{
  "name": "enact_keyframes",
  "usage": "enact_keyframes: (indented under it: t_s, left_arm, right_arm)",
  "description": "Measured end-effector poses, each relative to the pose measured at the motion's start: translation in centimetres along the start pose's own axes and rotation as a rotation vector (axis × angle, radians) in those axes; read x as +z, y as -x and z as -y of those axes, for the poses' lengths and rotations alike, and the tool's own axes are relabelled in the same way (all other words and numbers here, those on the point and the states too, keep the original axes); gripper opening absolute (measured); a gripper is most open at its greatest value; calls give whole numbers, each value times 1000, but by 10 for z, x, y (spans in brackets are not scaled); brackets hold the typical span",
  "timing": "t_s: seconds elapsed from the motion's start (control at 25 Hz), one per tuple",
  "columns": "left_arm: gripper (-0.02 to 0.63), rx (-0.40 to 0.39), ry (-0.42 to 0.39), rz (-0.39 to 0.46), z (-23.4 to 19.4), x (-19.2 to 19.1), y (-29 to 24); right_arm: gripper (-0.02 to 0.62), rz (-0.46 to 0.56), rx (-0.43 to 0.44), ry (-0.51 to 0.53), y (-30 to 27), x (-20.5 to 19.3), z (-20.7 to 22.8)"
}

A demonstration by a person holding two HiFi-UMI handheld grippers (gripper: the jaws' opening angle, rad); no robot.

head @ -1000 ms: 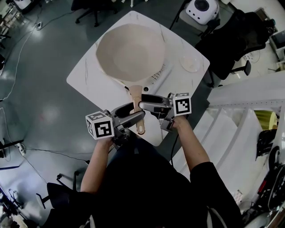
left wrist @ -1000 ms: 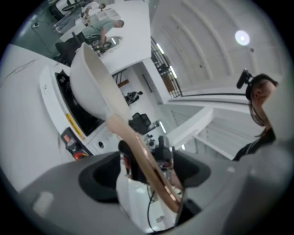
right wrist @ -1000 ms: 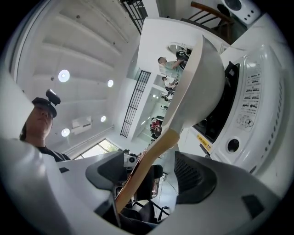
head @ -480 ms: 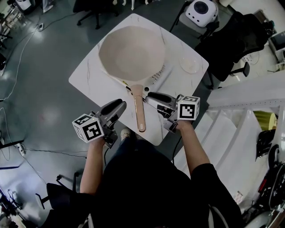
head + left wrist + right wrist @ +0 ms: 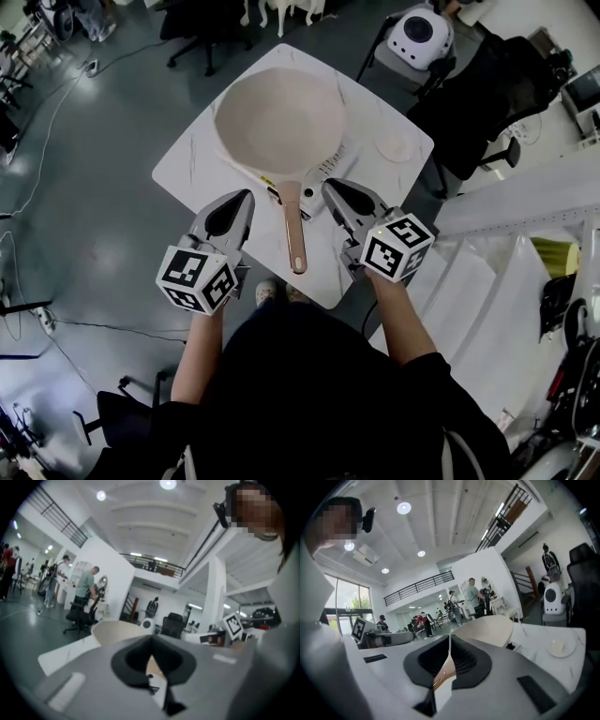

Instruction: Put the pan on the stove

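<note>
A large cream pan (image 5: pixel 281 122) sits on the white square table (image 5: pixel 187 164), over a flat white stove whose dark control strip (image 5: pixel 330 161) shows by the rim. Its tan handle (image 5: pixel 296 234) points toward me and lies free. My left gripper (image 5: pixel 234 202) hovers left of the handle, shut and empty. My right gripper (image 5: pixel 335 192) hovers right of it, also shut and empty. In the left gripper view the pan (image 5: pixel 117 631) shows beyond the closed jaws. The right gripper view also looks past closed jaws at the pan (image 5: pixel 487 627).
A small clear dish (image 5: pixel 397 145) rests on the table's right corner and also shows as the dish (image 5: pixel 559 647). A white round machine (image 5: pixel 419 33) and black office chairs (image 5: pixel 487 103) stand behind the table. White stairs (image 5: pixel 506 272) lie to my right. People stand far off.
Both grippers were open around the pan handle, then drew away to either side of it. Their jaws have closed. The pan stays where it was on the table.
</note>
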State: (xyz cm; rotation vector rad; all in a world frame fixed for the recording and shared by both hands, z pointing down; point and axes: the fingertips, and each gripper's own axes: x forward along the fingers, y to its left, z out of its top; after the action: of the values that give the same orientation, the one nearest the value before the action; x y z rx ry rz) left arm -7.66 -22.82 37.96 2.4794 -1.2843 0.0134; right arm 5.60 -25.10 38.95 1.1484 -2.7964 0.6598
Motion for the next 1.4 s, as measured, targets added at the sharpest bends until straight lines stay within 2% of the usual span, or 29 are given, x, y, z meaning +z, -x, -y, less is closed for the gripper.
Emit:
enact_keyframes:
  t_s: [0.24, 0.36, 0.52, 0.92, 1.4]
  left_arm:
    - [6, 142, -176, 77, 11, 36, 4]
    - [6, 194, -209, 121, 15, 49, 8]
    - [6, 220, -231, 145, 19, 56, 11]
    - [6, 231, -261, 145, 24, 59, 12]
    - [6, 237, -260, 129, 29, 50, 11]
  right_arm:
    - [28, 122, -207, 218, 20, 42, -7]
    - [28, 177, -277, 306, 31, 62, -14]
    - [27, 218, -329, 375, 40, 75, -20]
    - [20, 232, -337, 370, 41, 73, -23]
    - [20, 231, -336, 372, 47, 66, -23]
